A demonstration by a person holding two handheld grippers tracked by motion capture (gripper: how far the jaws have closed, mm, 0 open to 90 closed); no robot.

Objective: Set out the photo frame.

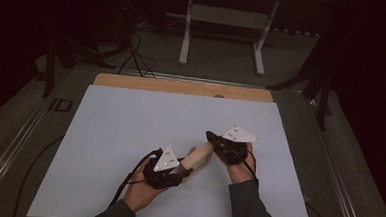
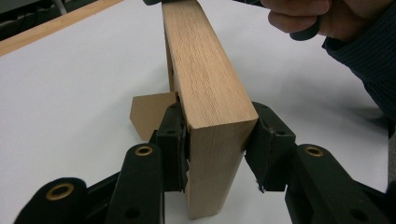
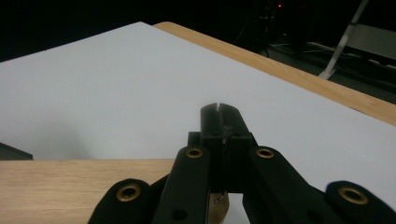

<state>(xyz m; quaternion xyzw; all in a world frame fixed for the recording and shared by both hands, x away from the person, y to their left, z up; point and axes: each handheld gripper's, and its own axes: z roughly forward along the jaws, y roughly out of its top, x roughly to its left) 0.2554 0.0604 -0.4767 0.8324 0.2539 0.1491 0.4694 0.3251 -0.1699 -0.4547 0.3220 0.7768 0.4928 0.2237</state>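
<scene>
One long pale wooden block with a rectangular cross-section lay between the two hands, above the white sheet that covered the wooden table. In the left gripper view a second piece showed: one small flat tan panel with a cut corner, set against the block's underside just behind the jaws; how it joined the block was hard to make out.

There were two grippers, one in each hand. The left gripper clamped the near end of the block, its pads pressed against the two broad faces. The right gripper had its jaws closed together with nothing seen between the tips; the block ran along beneath and to the left of them in the right gripper view.

In the high view the hands, the two grey three-cornered plates and the black gripper bodies covered both ends of the block, leaving the middle stretch visible. The block's far end was cut off at the top of the left gripper view, where the right hand reached in.
</scene>
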